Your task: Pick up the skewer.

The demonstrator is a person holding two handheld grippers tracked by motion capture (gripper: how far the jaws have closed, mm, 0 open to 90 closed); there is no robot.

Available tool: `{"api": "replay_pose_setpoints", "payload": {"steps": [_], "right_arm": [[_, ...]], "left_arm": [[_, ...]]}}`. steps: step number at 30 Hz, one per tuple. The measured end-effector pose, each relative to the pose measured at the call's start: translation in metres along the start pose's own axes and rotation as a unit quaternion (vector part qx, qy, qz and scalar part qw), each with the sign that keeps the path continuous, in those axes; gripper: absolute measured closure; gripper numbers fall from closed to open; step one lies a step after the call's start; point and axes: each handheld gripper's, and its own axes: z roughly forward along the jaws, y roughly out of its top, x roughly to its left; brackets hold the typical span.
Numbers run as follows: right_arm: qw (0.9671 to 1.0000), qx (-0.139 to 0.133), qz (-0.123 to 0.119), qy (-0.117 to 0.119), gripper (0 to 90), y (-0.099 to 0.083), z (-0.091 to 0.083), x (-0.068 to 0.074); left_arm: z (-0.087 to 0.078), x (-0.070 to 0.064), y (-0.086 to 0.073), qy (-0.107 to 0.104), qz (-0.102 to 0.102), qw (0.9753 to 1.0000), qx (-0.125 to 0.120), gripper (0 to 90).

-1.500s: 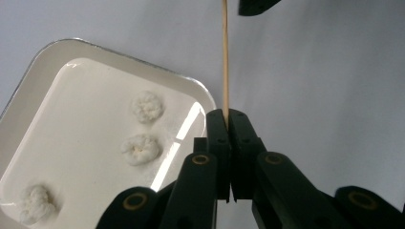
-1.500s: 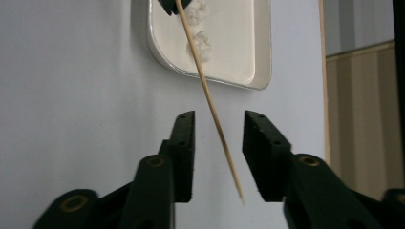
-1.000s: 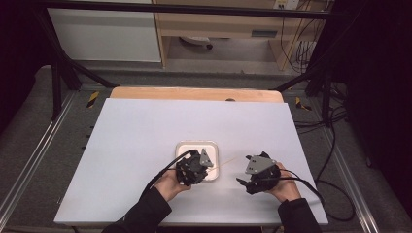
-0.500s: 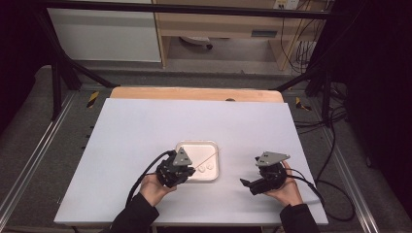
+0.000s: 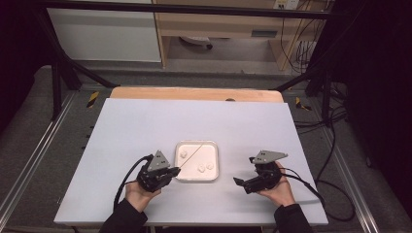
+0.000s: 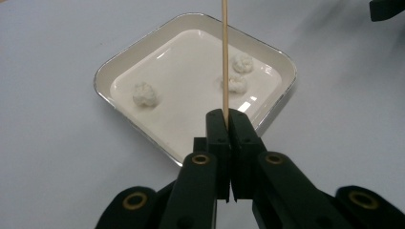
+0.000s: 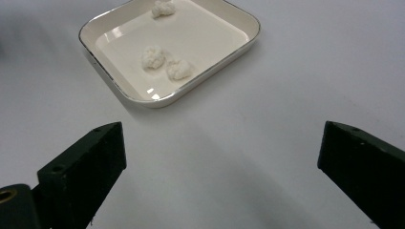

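Observation:
A square white dish [image 5: 196, 176] [image 6: 119, 71] [image 7: 239, 40] sits near the table's front middle, holding three small white lumps [image 5: 184, 154] [image 6: 144, 93] [image 7: 153, 57]. My left gripper [image 5: 174, 171] [image 6: 228, 117] is just left of the dish, shut on a thin wooden skewer [image 5: 192, 155] [image 6: 224, 62] that slants up over the dish. My right gripper [image 5: 238, 182] [image 7: 222, 162] rests to the right of the dish, its jaws wide open with nothing between them, pointing toward the dish.
The white tabletop [image 5: 145, 126] stretches bare behind and to both sides of the dish. A wooden strip [image 5: 194, 93] runs along its far edge. Cables [image 5: 311, 187] trail off the right side.
Both grippers have drawn back from the dish, left one leftward with the skewer, right one rightward and toward the front edge. The dish with its lumps now lies uncovered.

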Motion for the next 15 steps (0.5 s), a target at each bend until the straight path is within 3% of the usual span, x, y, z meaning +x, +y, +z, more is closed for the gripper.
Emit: {"api": "replay_pose_setpoints", "payload": {"steps": [9, 15], "right_arm": [[0.9996, -0.006, 0.019, 0.021, 3.2, 0.018, 0.008, 0.006], [0.9996, -0.004, 0.021, 0.019, 3.1, 0.026, 0.019, 0.012]], "left_arm": [[-0.009, 0.006, -0.016, 0.009, -0.011, 0.9998, -0.014, 88.4], [-0.015, 0.009, -0.026, 0.015, -0.019, 0.9995, -0.020, 88.4]]}}
